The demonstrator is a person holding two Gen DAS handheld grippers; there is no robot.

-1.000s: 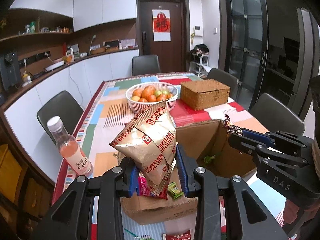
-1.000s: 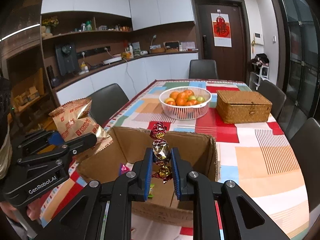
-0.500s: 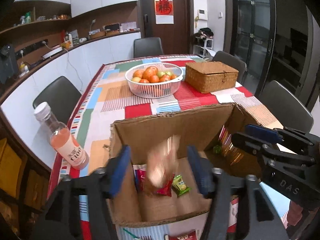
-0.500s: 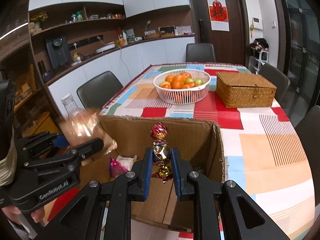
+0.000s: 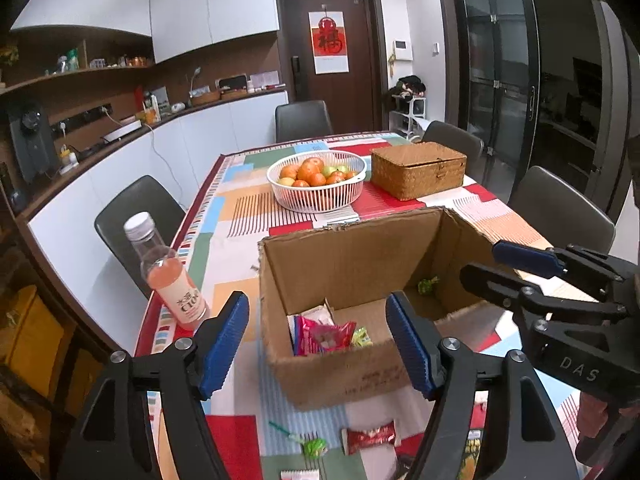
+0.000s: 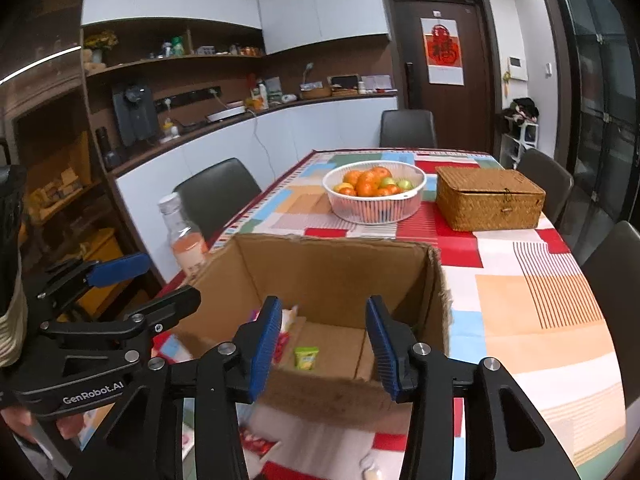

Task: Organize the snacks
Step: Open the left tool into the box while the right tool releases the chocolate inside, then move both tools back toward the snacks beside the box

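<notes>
An open cardboard box [image 5: 352, 264] stands on the patterned table; it also shows in the right wrist view [image 6: 332, 268]. Inside lie a pink snack packet [image 5: 324, 334], a small green sweet [image 5: 428, 284] and a green packet [image 6: 306, 358]. My left gripper [image 5: 316, 344] is open and empty just above the box's near wall. My right gripper [image 6: 322, 344] is open and empty over the box's near side; it shows at the right in the left wrist view [image 5: 516, 268]. Loose sweets [image 5: 370, 436] lie on the table in front of the box.
A bottle of pink drink [image 5: 168, 276] stands at the table's left edge. A white fruit basket [image 5: 316, 184] and a wicker box [image 5: 418, 174] stand further back. Dark chairs [image 5: 136, 216] surround the table.
My left gripper opened and the biscuit bag dropped out of it towards the box. My right gripper opened and let go of the wrapped candies. Both grippers drew back slightly.
</notes>
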